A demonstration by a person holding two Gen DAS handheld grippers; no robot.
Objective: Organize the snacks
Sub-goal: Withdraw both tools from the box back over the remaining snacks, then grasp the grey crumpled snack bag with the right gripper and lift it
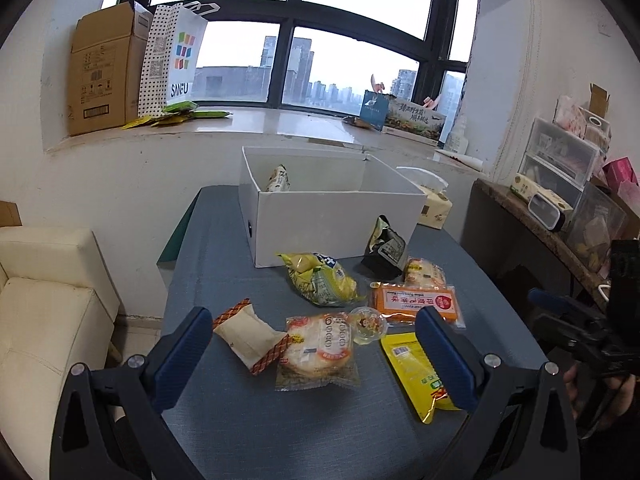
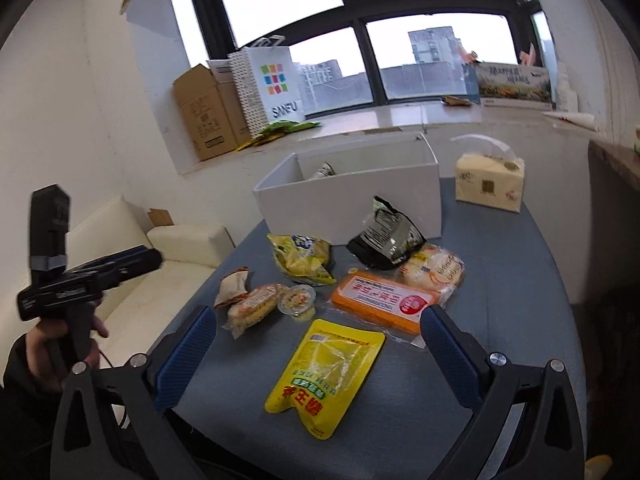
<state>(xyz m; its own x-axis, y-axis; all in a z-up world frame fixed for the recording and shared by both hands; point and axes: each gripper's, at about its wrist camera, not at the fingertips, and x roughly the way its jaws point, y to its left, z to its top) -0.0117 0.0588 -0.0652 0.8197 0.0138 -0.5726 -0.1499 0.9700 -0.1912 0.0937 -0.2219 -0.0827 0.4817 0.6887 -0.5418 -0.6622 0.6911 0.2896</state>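
On the grey-blue table (image 1: 224, 420), seen from the left wrist, the left gripper (image 1: 316, 356) hovers with its blue-padded jaws spread wide and nothing between them. Framed in the gap lie a cream wafer packet (image 1: 250, 334) with brown zigzag ends at 9 o'clock, a clear-wrapped round cake (image 1: 320, 350) in the middle and a small jelly cup (image 1: 368, 324) touching that cake at 2 o'clock. A yellow pouch (image 1: 412, 368) lies partly behind the right finger. Farther off at 12 o'clock sit a yellow-green bag (image 1: 320, 280), an orange flat pack (image 1: 416, 300), a second round cake (image 1: 424, 274) and a black bag (image 1: 386, 246) leaning on the white box (image 1: 340, 224). One wrapped snack (image 1: 279, 180) stands inside the box at its far left. At 3 o'clock the right gripper (image 1: 560, 312) shows in a person's hand (image 1: 600, 392); from here I cannot tell how its jaws stand.

From the right wrist, the right gripper (image 2: 320, 352) is likewise wide open and empty, the yellow pouch (image 2: 328, 372) lying flat between its fingers. The orange flat pack (image 2: 384, 300) lies at 1 o'clock, beside the right fingertip. The white box (image 2: 352, 204) stands at 12 o'clock, a tissue pack (image 2: 490, 184) well apart at 2 o'clock. The left gripper (image 2: 120, 268) appears at 9 o'clock, held over a cream sofa (image 2: 180, 256).
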